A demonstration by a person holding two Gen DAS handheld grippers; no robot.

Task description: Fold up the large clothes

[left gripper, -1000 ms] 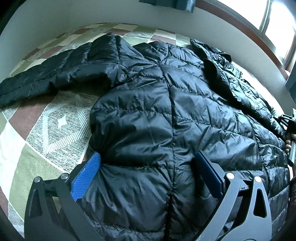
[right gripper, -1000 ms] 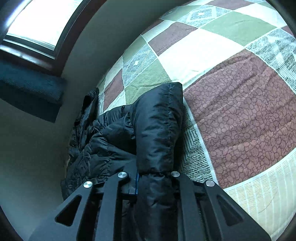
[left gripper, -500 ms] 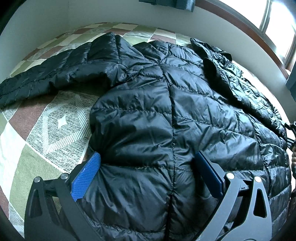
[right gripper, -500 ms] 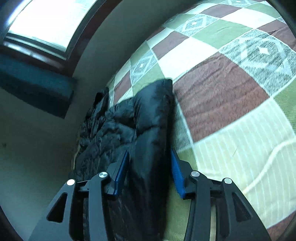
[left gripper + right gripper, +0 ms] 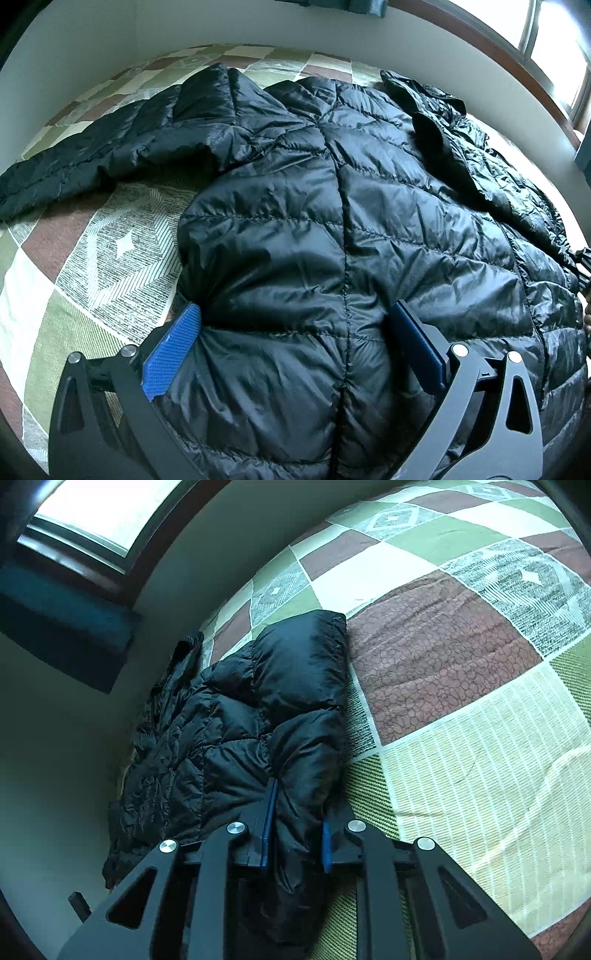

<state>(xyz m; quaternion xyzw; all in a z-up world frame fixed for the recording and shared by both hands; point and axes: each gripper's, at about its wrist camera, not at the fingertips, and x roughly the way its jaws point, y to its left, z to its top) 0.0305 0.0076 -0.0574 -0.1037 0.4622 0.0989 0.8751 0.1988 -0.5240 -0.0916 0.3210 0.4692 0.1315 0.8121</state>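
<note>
A black quilted down jacket [image 5: 332,229] lies spread on the bed, with one sleeve [image 5: 92,155] stretched out to the left. My left gripper [image 5: 295,343] rests over the jacket's near hem. Its blue pads [image 5: 173,354] stand far apart with puffed fabric bulging between them, so it is open. In the right wrist view the other sleeve [image 5: 306,686] lies folded alongside the body. My right gripper [image 5: 295,834] is closing on that sleeve, and its pads pinch the fabric from both sides.
A patchwork bedspread [image 5: 461,664] in green, maroon and cream covers the bed. A pale wall [image 5: 110,44] runs close behind the jacket, with a window [image 5: 96,513] above. A dark teal curtain [image 5: 62,627] hangs by the window.
My right gripper let go of the sleeve, drew back along it and has narrowed on it again. The left gripper and the jacket body stayed put.
</note>
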